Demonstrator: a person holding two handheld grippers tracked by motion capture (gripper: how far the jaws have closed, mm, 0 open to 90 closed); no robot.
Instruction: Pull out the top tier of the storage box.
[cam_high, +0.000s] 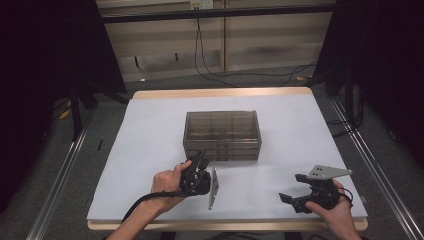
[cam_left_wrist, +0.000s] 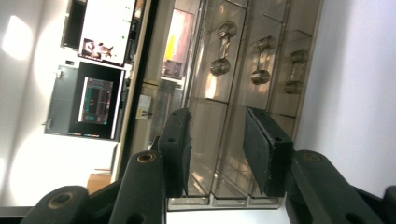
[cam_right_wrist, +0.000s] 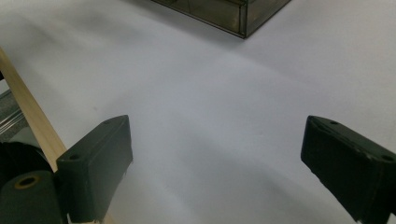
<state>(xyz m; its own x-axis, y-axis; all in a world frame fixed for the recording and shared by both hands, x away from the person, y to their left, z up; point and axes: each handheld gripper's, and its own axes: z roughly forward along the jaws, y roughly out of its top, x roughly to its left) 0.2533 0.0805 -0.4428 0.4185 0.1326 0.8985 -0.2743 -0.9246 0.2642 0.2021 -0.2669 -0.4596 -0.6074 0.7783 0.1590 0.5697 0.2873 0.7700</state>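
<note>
**Left gripper turned on its side at the drawer box, right gripper wide over the sheet**

In the high view the left gripper (cam_high: 199, 162) is held just in front of the smoky clear drawer box (cam_high: 222, 135), rolled onto its side so that its grey plate (cam_high: 213, 188) stands on edge. Its tips lie at the lower left of the box front; whether they touch it cannot be told from above. The left gripper view looks along the jaws at that front, which appears rotated: three drawer handles (cam_left_wrist: 259, 60) show in a row, apart from the pads (cam_left_wrist: 264, 149). The jaws stand partly apart with nothing pressed between them, only the drawer fronts seen through the gap.

The box sits near the middle of the white sheet (cam_high: 150, 150) covering the table (cam_high: 220, 92).

Well to the right, near the front edge, the right gripper (cam_high: 292, 199) rests low in the hand. The right gripper view shows its jaws spread wide over bare sheet, gripping nothing, with a corner of the box (cam_right_wrist: 243, 18) far ahead and the wooden table edge (cam_right_wrist: 28, 112) to one side. Behind the table, cables (cam_high: 210, 70) trail on the floor.
</note>
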